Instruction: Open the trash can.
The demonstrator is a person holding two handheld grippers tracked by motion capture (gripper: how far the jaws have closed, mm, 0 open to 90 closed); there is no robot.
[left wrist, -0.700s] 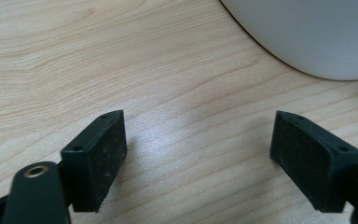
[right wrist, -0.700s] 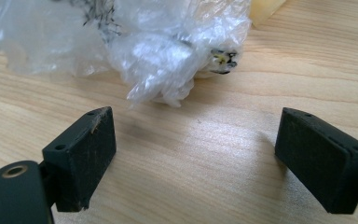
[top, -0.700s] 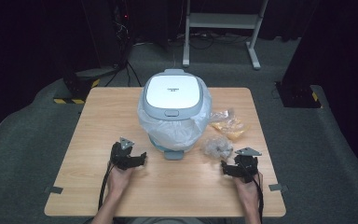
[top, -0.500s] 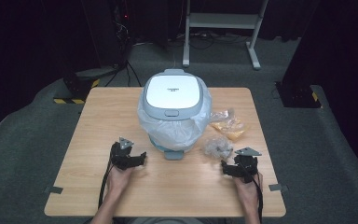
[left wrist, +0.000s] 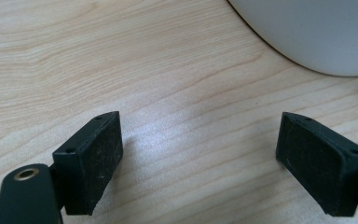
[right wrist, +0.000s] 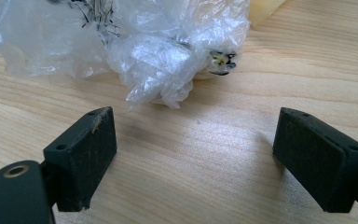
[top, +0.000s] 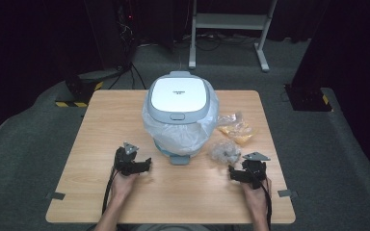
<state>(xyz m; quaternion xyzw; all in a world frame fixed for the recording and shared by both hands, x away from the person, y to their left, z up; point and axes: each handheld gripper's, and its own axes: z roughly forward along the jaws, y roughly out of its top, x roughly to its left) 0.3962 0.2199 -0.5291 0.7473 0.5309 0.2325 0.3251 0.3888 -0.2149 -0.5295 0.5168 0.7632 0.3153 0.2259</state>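
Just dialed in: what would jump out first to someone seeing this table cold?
The white-lidded bin lined with a clear plastic bag stands mid-table. To its right lie a crumpled clear wrapper and a bag of yellow pieces. Near the front edge, the left hand-held gripper and right hand-held gripper rest open, the right one facing the wrapper.

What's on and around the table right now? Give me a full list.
bin: one, white lid, grey body, clear liner bag, table middle
crumpled clear wrapper: one, transparent, in front of right tool
yellow snack bag: one, yellow and clear, right of bin
table: one, light wood
metal frame: one, grey, floor behind table
left tool: one, black, jaws apart, nothing between them
right tool: one, black, jaws apart, nothing between them
hands: two, at near edge
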